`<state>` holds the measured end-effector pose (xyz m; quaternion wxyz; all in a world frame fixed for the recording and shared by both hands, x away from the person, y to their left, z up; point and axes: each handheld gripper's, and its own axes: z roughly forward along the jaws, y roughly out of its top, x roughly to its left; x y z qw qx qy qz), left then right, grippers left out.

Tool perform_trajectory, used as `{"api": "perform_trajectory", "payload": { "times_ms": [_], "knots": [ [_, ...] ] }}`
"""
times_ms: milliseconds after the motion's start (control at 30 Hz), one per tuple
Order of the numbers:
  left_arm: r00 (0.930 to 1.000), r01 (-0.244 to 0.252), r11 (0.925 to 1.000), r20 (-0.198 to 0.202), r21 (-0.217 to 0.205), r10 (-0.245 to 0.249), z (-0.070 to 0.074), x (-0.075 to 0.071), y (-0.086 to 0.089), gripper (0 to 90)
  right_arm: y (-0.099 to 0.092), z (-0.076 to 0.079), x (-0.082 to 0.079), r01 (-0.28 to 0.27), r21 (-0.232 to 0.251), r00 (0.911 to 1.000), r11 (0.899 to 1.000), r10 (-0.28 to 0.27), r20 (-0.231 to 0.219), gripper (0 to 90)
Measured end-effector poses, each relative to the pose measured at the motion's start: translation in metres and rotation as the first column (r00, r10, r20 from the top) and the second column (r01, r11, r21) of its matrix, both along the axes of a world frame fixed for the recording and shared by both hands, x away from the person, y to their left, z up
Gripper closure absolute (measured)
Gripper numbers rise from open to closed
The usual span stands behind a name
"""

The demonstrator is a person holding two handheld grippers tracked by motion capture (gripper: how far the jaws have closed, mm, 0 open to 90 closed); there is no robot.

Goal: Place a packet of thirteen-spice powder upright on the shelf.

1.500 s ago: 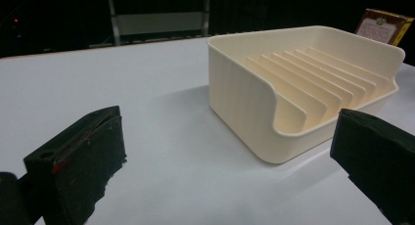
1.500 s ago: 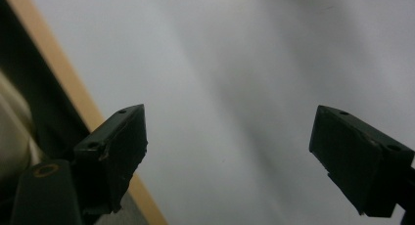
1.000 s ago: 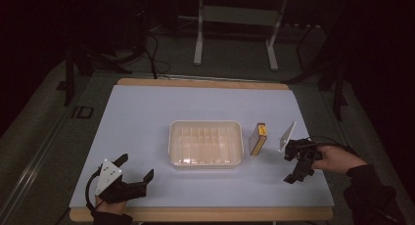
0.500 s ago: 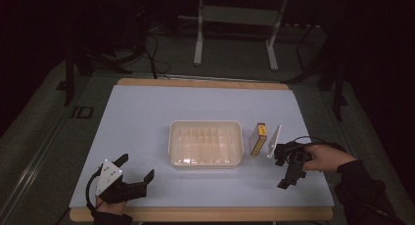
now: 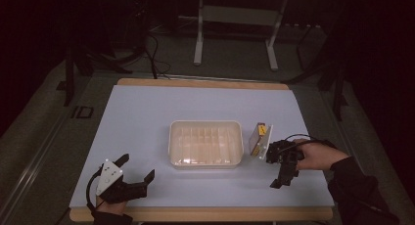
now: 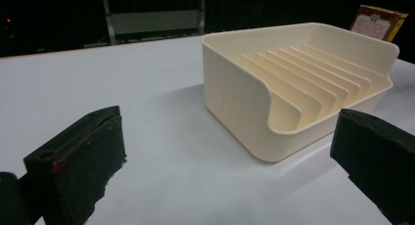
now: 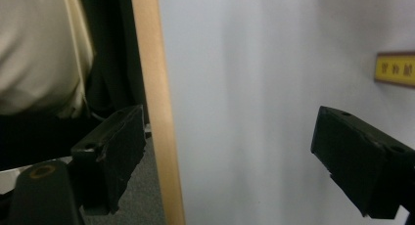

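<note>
A cream ribbed tray (image 5: 205,159) sits at the middle of the white table. Just right of it stands a small brown and yellow box (image 5: 258,136). My right gripper (image 5: 282,175) is close beside the box on its right, jaws wide apart and pointing back toward the table's front edge. In the right gripper view the right gripper (image 7: 230,156) is open over bare table, with the box's yellow label (image 7: 395,68) at the right border. My left gripper (image 5: 136,167) rests open at the front left. The left gripper view has the left gripper (image 6: 225,171) facing the tray (image 6: 235,88), with the box (image 6: 377,22) behind it.
The wooden front edge of the table (image 7: 156,112) runs past the right gripper's jaw, with the person's light shirt (image 7: 39,49) beyond it. A metal stand (image 5: 235,19) is on the floor behind the table. Dark cables lie there too.
My right gripper has moved left, up to the box, and turned so its jaws point toward the front edge. The left gripper has stayed put.
</note>
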<state>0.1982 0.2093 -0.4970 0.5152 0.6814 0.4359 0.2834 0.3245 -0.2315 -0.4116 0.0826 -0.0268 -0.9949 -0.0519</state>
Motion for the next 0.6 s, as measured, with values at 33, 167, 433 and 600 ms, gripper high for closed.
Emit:
{"api": "perform_trajectory", "payload": {
  "times_ms": [33,167,433,600],
  "knots": [
    [1.0000,0.001,1.0000,-0.001,0.001,-0.001,0.000,0.000,0.000,0.0,0.001,0.001,0.000,-0.001,-0.001,1.0000,1.000,0.001,0.002,12.6],
    [1.0000,0.004,1.0000,-0.001,-0.001,-0.004,0.000,0.000,0.000,0.0,0.004,0.004,0.001,0.002,-0.002,1.0000,1.000,-0.002,-0.001,12.6],
    [1.0000,0.006,1.0000,-0.003,-0.004,-0.006,0.000,0.001,0.000,0.0,0.009,0.016,0.001,-0.038,0.001,0.9991,0.999,0.038,0.018,12.6],
    [1.0000,0.007,1.0000,-0.003,-0.005,-0.007,0.000,0.001,0.000,0.0,0.014,0.024,0.002,-0.053,-0.001,0.9972,0.999,0.053,0.052,13.6]
  ]
}}
